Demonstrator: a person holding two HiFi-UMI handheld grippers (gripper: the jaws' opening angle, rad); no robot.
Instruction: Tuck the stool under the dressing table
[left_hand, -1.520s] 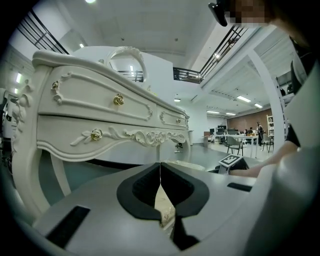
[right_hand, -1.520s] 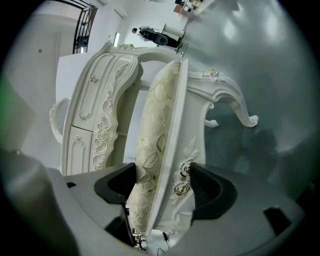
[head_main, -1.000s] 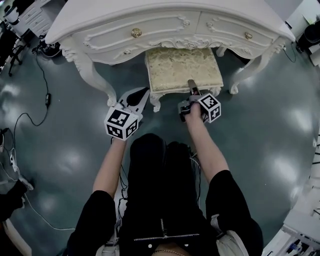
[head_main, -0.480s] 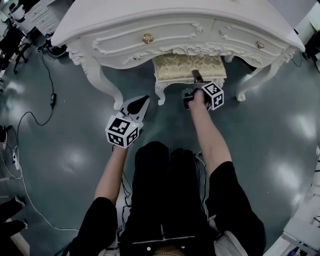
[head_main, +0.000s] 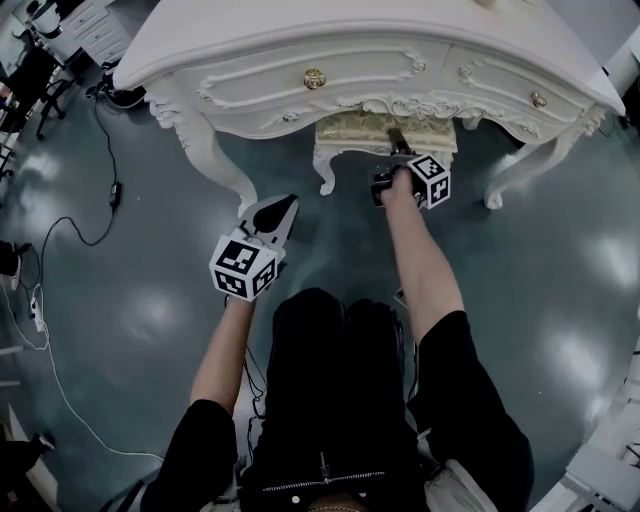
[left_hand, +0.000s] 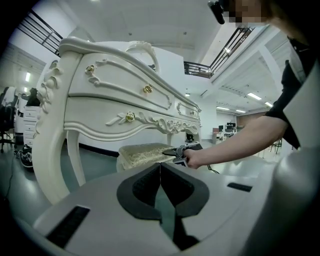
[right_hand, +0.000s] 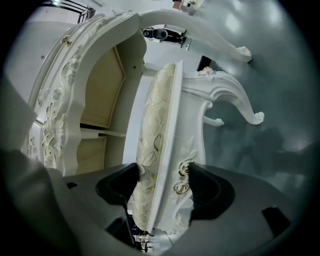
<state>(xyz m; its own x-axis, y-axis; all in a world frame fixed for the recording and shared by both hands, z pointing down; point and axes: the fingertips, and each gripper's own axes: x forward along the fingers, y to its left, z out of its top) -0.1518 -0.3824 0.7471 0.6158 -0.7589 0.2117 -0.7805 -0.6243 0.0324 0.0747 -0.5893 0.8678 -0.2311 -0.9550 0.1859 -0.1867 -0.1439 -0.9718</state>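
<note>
The white carved dressing table (head_main: 330, 75) fills the top of the head view. The white stool with its cream cushion (head_main: 375, 130) stands mostly under it, between the table legs, with only the near edge showing. My right gripper (head_main: 397, 140) is shut on the near rim of the stool's seat. In the right gripper view, the cushion (right_hand: 150, 145) and carved frame (right_hand: 187, 150) sit between the jaws of that gripper (right_hand: 162, 175). My left gripper (head_main: 288, 203) hovers shut and empty over the floor, left of the stool. From the left gripper (left_hand: 160, 165) I see the stool (left_hand: 142, 152) ahead.
The table's curved front legs (head_main: 215, 165) (head_main: 510, 175) flank the stool. Cables (head_main: 60, 250) trail across the grey floor at left, beside a white drawer unit (head_main: 85, 25). The person's black-clad legs are just behind the grippers. Office desks stand far off (left_hand: 227, 135).
The right gripper has pushed the stool further under the table, so less cushion shows. The left gripper has drifted forward a little, still off the stool.
</note>
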